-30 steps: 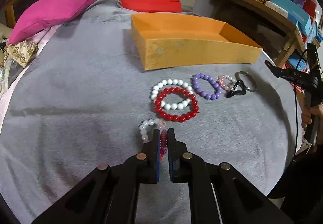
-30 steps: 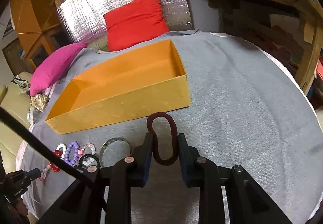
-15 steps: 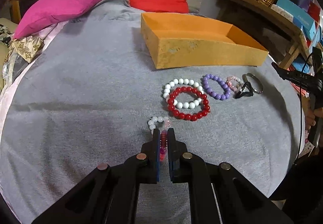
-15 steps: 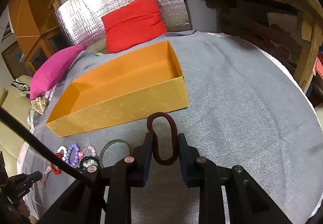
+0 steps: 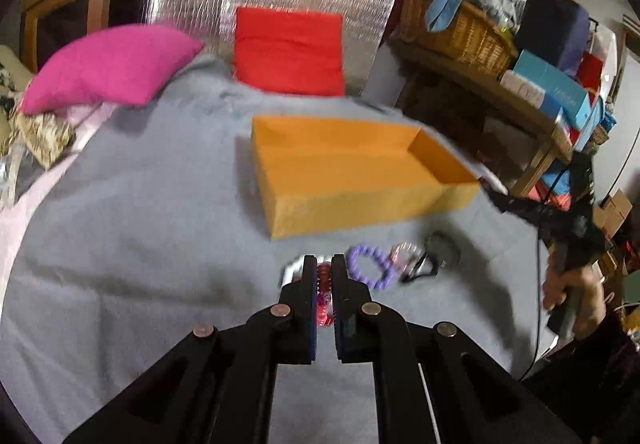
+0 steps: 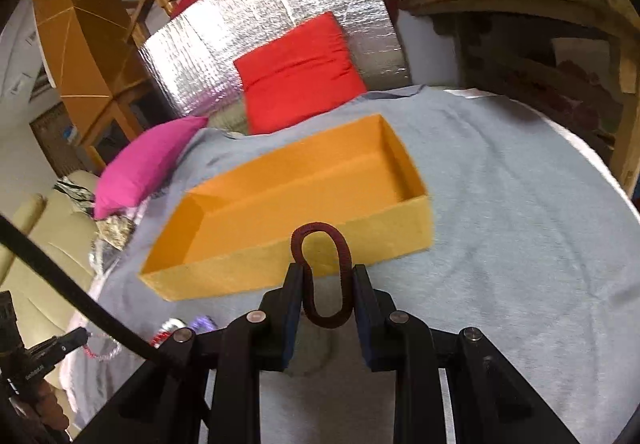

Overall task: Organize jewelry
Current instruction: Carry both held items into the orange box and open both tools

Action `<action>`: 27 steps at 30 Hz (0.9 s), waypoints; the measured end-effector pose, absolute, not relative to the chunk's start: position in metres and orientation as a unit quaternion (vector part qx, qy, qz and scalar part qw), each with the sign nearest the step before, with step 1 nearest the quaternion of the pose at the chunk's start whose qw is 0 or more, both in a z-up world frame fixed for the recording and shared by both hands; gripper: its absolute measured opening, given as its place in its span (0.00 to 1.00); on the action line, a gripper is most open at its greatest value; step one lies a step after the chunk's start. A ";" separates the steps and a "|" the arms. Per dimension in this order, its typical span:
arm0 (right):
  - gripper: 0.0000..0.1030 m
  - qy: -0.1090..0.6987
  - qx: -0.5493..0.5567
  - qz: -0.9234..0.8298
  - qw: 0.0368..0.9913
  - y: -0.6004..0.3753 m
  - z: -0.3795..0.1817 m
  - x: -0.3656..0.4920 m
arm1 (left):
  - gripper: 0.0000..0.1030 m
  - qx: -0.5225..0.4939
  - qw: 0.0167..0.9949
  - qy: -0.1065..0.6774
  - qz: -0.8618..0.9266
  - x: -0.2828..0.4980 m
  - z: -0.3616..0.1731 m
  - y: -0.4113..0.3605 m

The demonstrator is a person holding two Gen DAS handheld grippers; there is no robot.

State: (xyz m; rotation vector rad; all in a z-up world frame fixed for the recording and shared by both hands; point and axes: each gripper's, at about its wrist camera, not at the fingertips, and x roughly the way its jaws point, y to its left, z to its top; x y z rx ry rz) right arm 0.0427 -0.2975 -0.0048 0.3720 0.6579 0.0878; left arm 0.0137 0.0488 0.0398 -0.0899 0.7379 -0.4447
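Note:
My left gripper (image 5: 324, 262) is shut on a pink and red beaded bracelet (image 5: 324, 294) and holds it above the grey cloth, in front of the orange box (image 5: 360, 180). A purple bead bracelet (image 5: 370, 268), a pale pink one (image 5: 406, 252) and a dark ring (image 5: 444, 244) lie just right of it. My right gripper (image 6: 323, 272) is shut on a dark maroon hair band (image 6: 322, 276), lifted near the front wall of the orange box (image 6: 288, 200). The red and white bracelets are mostly hidden behind my left fingers.
A pink cushion (image 5: 108, 66) and a red cushion (image 5: 290, 50) lie at the back of the grey cloth (image 5: 140, 244). A wooden shelf (image 5: 500, 84) with a wicker basket (image 5: 456, 32) and boxes stands at the right. The right hand tool (image 5: 560, 224) shows at the right edge.
My left gripper has lifted the pink beaded bracelet off the cloth and moved it toward the orange box. My right gripper has risen and come closer to the box with the hair band.

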 end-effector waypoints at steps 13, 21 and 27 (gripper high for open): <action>0.26 0.290 0.215 0.082 0.929 -0.278 0.015 0.112 | 0.07 -0.058 0.931 0.302 -0.195 0.110 0.083 -0.007; 0.28 0.328 0.212 0.069 0.918 -0.280 -0.012 0.152 | 0.07 -0.033 0.919 0.352 -0.172 0.160 0.030 -0.050; 0.72 0.304 0.251 0.072 0.916 -0.298 -0.013 0.152 | 0.38 -0.027 0.919 0.366 -0.145 0.158 0.022 -0.045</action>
